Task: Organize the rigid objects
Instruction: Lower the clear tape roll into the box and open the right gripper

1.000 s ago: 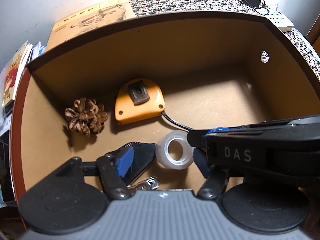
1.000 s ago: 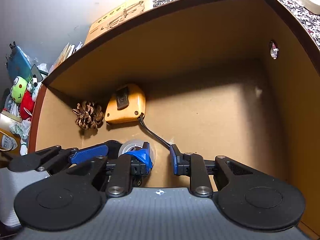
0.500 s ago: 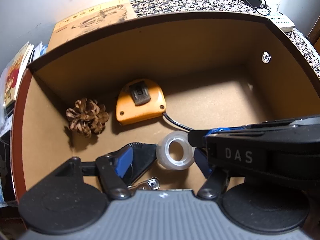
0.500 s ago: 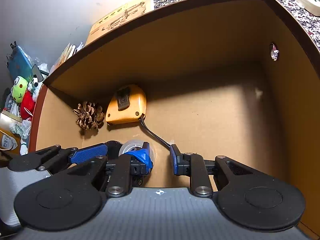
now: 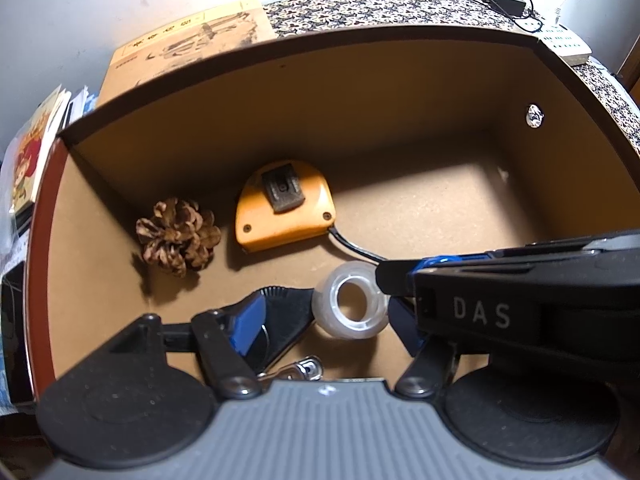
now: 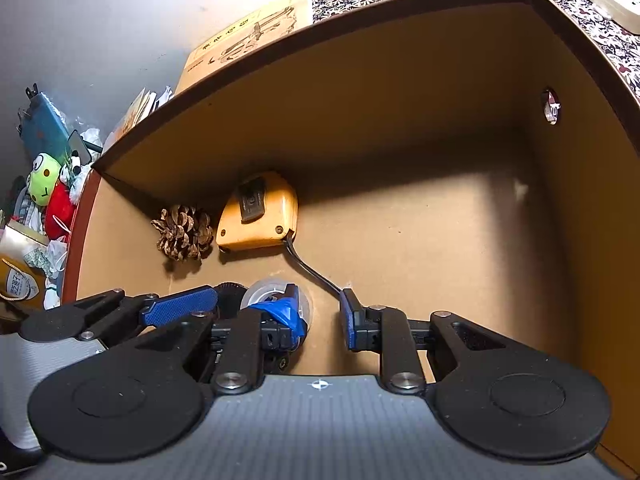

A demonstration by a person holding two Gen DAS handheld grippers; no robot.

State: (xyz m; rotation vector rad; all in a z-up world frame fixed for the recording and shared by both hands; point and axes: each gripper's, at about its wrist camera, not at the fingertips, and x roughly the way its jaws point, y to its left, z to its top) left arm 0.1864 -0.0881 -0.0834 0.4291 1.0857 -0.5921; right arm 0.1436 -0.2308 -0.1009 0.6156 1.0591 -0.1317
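Inside a brown drawer (image 5: pixel 360 112) lie a pine cone (image 5: pixel 176 236), an orange tape measure (image 5: pixel 284 208) with a black strap, a clear tape roll (image 5: pixel 352 306) and a black ribbed object (image 5: pixel 284 316). My left gripper (image 5: pixel 324 322) is open, low over the drawer floor, with the tape roll and the black object between its blue pads. The right gripper's black finger (image 5: pixel 396 276) crosses in from the right beside the roll. In the right wrist view my right gripper (image 6: pixel 322 316) is open and holds nothing; the tape roll (image 6: pixel 272 290) sits behind its left finger.
A metal ring (image 5: pixel 306 368) lies near the drawer's front. The right half of the drawer floor (image 5: pixel 440 208) is bare. Outside are a printed cardboard box (image 5: pixel 192 48), a patterned cloth (image 5: pixel 380 8), a power strip (image 5: pixel 564 42), books (image 5: pixel 28 160) and plush toys (image 6: pixel 44 184).
Both views have drifted very slightly; the objects and both grippers keep their places and openings.
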